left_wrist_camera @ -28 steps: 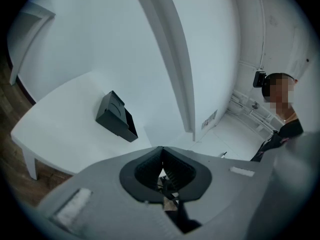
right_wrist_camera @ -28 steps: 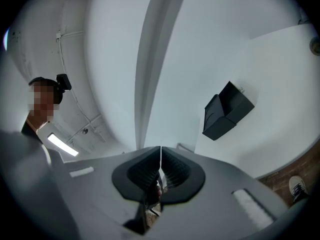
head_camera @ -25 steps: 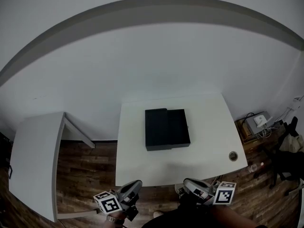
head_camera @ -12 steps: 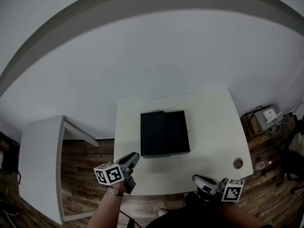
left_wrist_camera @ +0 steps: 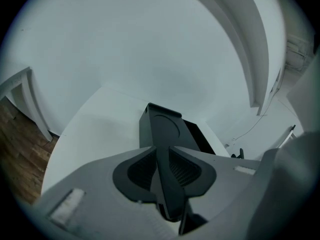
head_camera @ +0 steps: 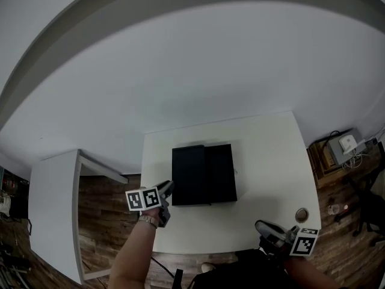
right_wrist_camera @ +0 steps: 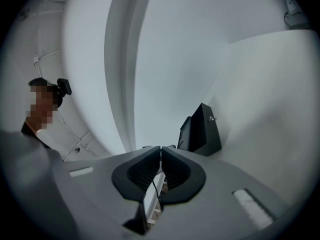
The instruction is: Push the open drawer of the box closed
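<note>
- A black box [head_camera: 189,174] sits near the middle of a white table [head_camera: 271,155]. Its drawer [head_camera: 221,173] is pulled out toward the table's right edge.
- The left gripper [head_camera: 167,188], jaws pressed together with nothing between them, hangs over the table's left side. It is just beside the box's closed end; whether it touches cannot be told.
- The right gripper [head_camera: 261,226], jaws likewise together and empty, is held off the table's near right corner. It is well apart from the box and looks across the table at the drawer's front and its small knob [right_wrist_camera: 211,118].
- The box looks stiff and hard-walled, and probably light. On the table's smooth top it would likely skid rather than let the drawer slide home.
- No grasp seems needed. The place to bear on is the flat drawer front beside the knob, pressed squarely with closed jaws. The end toward the table's left edge should be braced against the push.
- An off-centre push could skew the drawer in its runners or turn the whole box on the table.
</note>
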The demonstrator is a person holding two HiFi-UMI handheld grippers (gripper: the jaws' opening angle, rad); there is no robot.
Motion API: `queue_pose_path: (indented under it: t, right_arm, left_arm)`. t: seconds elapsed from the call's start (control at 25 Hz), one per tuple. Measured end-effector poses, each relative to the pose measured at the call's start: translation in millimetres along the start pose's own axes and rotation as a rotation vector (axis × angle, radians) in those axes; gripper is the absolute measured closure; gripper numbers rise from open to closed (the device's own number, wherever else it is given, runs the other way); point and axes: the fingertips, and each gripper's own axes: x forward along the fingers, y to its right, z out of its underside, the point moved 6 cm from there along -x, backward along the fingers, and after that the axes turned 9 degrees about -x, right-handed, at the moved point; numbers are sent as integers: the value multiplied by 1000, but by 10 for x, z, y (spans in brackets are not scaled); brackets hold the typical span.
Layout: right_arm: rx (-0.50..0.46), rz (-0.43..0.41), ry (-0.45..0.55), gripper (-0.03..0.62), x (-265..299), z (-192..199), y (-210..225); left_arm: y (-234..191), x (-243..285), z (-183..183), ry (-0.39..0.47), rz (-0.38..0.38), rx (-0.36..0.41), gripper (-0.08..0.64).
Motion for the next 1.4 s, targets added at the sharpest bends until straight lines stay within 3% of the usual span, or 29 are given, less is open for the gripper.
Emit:
queue_pose_path:
  t: [0.16,0.36,0.6,0.68,0.76,0.88,1.04,1.2,1.4]
  right_arm:
    - [27,0,1,580,-2,-89,100]
    - [26,-8,-12,580,53,-208,222]
    - [-88,-7,-90,574,286,-430,460]
    - [-180,-8,-162,556,427,-528,583]
    - [-332,19,-275,541,571,-632,752]
    - [-672,72,-479,529,893,-727,978]
    - [-1068,50,-737,518,1299,-761,1198]
    - [-1244,21,-940,497,1544,-761,1398]
    - [-1358,-53,-1072,475,1759,-673,1512]
  left_arm:
    - [-63,120,-4,-47,-59,7,479]
    - [-73,145,18,-62,-39,-48,480]
    - [-130,151,10,-99,-23,-83,482]
    - [-141,134,5,-109,-19,-96,482]
    - [-134,143,15,-118,-5,-115,482]
    - [-145,122,19,-127,6,-138,483]
    - [-132,119,4,-118,-3,-132,483]
    - [-107,127,22,-113,-7,-132,483]
    - [-102,124,28,-102,-7,-146,485]
